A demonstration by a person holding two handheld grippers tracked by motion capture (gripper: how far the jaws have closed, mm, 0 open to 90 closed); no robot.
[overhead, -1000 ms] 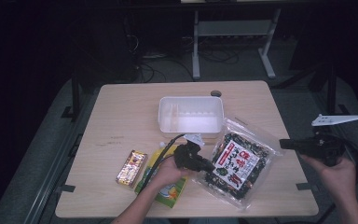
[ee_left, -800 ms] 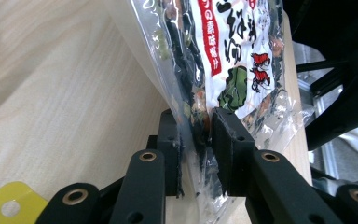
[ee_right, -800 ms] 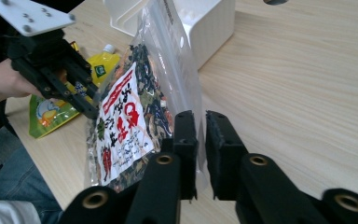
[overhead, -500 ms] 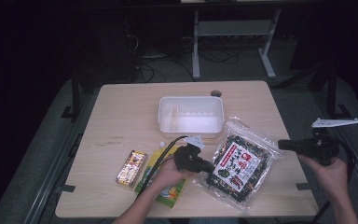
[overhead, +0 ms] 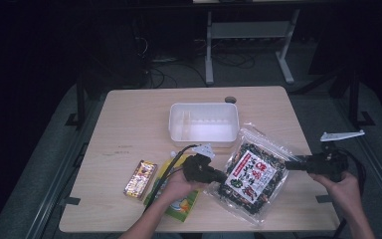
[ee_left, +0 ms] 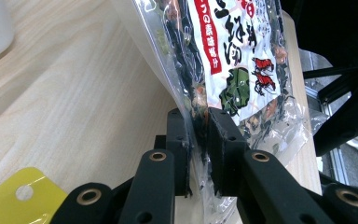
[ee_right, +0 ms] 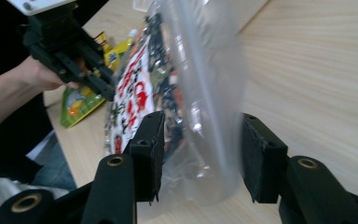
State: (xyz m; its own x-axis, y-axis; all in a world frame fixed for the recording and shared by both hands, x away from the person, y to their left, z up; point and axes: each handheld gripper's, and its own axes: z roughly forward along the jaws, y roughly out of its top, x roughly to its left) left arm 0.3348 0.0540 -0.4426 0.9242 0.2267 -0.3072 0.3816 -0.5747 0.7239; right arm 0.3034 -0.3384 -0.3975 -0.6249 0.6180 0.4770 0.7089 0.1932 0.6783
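A clear snack bag (overhead: pixel 252 177) with a red, white and black label lies at the table's front right, its left edge lifted. My left gripper (overhead: pixel 223 176) is shut on that edge; in the left gripper view the pads (ee_left: pixel 221 140) pinch the plastic of the bag (ee_left: pixel 233 56). My right gripper (overhead: pixel 288 164) stands at the bag's right edge. Its jaws have just been opening, and in the right gripper view the bag's clear rim (ee_right: pixel 200 93) sits between the parted pads (ee_right: pixel 256 154) of the right gripper (ee_right: pixel 200 154). My left gripper (ee_right: pixel 107 91) shows beyond.
A white plastic tub (overhead: pixel 204 123) stands mid-table behind the bag. A yellow-green packet (overhead: pixel 181 205) lies under my left hand, a small gold-wrapped bar (overhead: pixel 140 178) to its left. The table's right edge (overhead: pixel 318 199) runs close to my right hand.
My right hand has come down and a little left to the bag's right edge, and its jaws have spread apart. The left gripper has stayed on the bag's left edge.
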